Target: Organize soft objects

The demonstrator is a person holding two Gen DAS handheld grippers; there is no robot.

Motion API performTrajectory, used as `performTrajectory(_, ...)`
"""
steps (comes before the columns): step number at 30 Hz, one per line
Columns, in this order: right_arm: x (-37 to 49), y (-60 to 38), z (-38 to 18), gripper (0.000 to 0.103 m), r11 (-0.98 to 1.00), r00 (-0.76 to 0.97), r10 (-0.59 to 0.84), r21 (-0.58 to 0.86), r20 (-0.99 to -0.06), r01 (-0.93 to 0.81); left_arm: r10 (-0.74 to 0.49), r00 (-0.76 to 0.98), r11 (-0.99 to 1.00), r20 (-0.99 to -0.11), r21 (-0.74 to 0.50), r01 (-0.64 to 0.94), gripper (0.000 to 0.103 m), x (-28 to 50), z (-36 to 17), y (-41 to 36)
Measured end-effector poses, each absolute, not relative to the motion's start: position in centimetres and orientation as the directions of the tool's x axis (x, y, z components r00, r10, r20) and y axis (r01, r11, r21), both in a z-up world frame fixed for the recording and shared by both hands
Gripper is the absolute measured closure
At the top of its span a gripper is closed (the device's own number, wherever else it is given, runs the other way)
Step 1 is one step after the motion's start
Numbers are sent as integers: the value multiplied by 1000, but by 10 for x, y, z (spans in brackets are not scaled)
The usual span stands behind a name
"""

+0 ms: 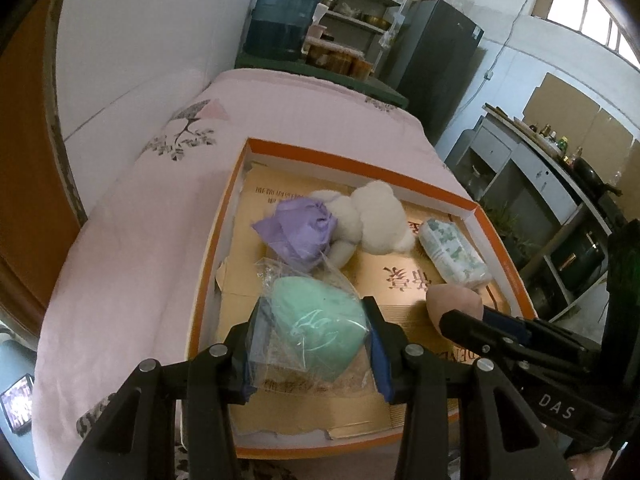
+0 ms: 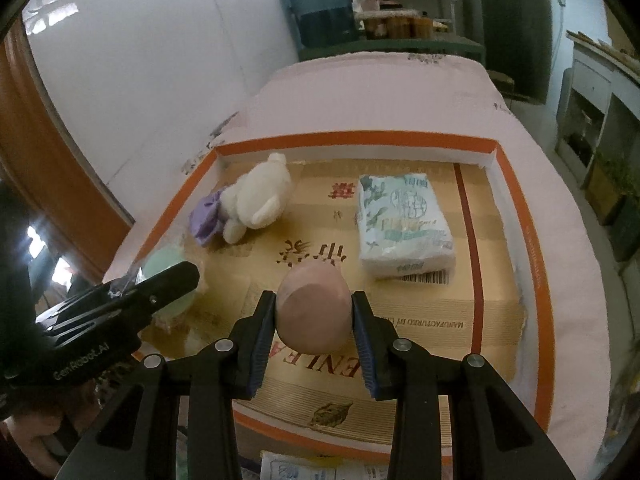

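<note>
The right gripper [image 1: 460, 320] body shows "DAS", the left gripper [image 2: 188, 276] body "GenRobot.AI", and the cardboard sheet [image 2: 460, 312] "MANUFACTURED BY" upside down.

Black claw [image 1: 310, 344] arms, blue pads [image 1: 380, 364], silver screws.

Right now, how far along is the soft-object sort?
Looks done: white plush bear, purple crumpled cloth and green-printed tissue pack lie in the orange-rimmed cardboard tray. In hand: left gripper clamps the mint-green sponge in clear plastic wrap; right gripper clamps the pink egg-shaped sponge, both over the tray. Left: setting those two down.
</note>
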State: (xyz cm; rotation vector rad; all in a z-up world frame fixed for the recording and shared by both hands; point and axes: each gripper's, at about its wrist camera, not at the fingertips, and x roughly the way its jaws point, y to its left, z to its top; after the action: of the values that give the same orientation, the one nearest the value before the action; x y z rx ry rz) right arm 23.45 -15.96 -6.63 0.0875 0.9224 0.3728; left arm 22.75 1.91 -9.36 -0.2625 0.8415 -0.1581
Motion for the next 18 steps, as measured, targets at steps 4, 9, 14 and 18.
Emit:
performTrajectory(4, 235, -159, -67, 64, 933, 545, 350, 231, -762, -277, -235, 659, 959, -715, -281, 37, 58, 227, -94, 18)
performTrajectory(9, 236, -159, -69, 63, 933, 544, 350, 231, -763, -277, -224, 656, 964, -720, -263, 40, 58, 228, -94, 16)
performTrajectory(14, 236, -158, -67, 60, 934, 547, 347, 226, -762, -277, -226, 660, 962, -716, -272, 33, 55, 227, -93, 18)
performTrajectory(18, 233, -159, -65, 49, 936, 557, 342, 219, -756, -277, -229, 673, 959, -704, -281, 31, 54, 225, -90, 21)
